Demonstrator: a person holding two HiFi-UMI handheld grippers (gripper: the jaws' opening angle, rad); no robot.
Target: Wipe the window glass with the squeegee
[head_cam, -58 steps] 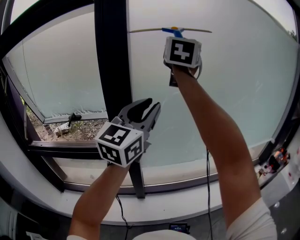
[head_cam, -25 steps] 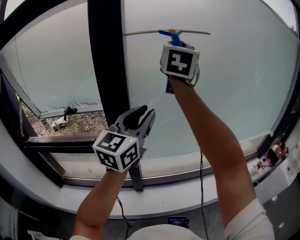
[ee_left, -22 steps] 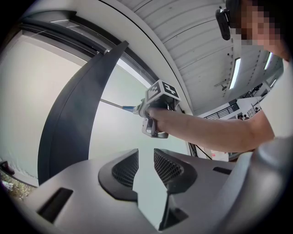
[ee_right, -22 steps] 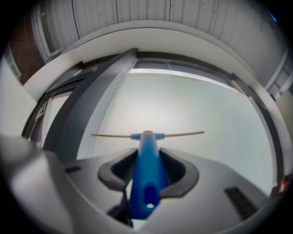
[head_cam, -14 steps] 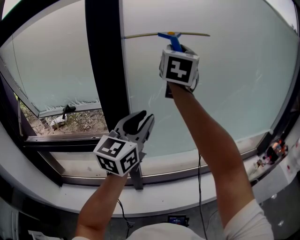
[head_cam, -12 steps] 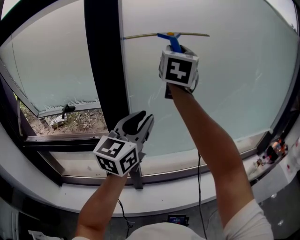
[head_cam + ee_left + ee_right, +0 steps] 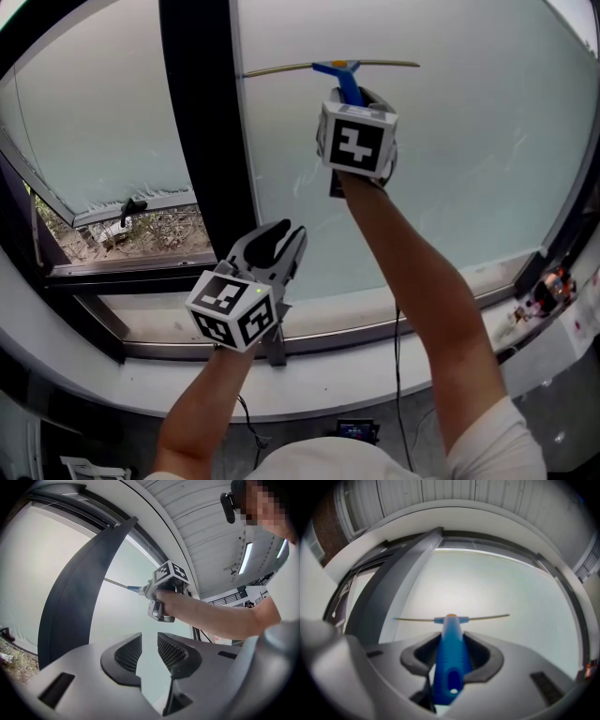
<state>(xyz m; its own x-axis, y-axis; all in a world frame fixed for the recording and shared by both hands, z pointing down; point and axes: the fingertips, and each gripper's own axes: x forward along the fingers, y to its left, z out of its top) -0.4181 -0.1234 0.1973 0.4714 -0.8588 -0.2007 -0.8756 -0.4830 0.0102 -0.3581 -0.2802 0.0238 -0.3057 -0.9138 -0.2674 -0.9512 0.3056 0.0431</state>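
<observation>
The squeegee has a blue handle and a long thin blade lying level against the window glass, high on the pane. My right gripper is shut on the handle just below the blade; in the right gripper view the handle sits between both pads, and the blade meets the glass ahead. My left gripper hangs lower and to the left, near the black mullion, with its jaws drawn together to a narrow slit and nothing in them. From there the right gripper shows up ahead.
A wide black mullion splits the window left of the squeegee. Beyond it a lower sash stands ajar over ground with dry plants. The white sill runs along the bottom, and small items lie at its right end.
My right gripper has come down slightly on the pane and more of the blue handle shows above its cube. The blade stays high and level. The left gripper has hardly moved.
</observation>
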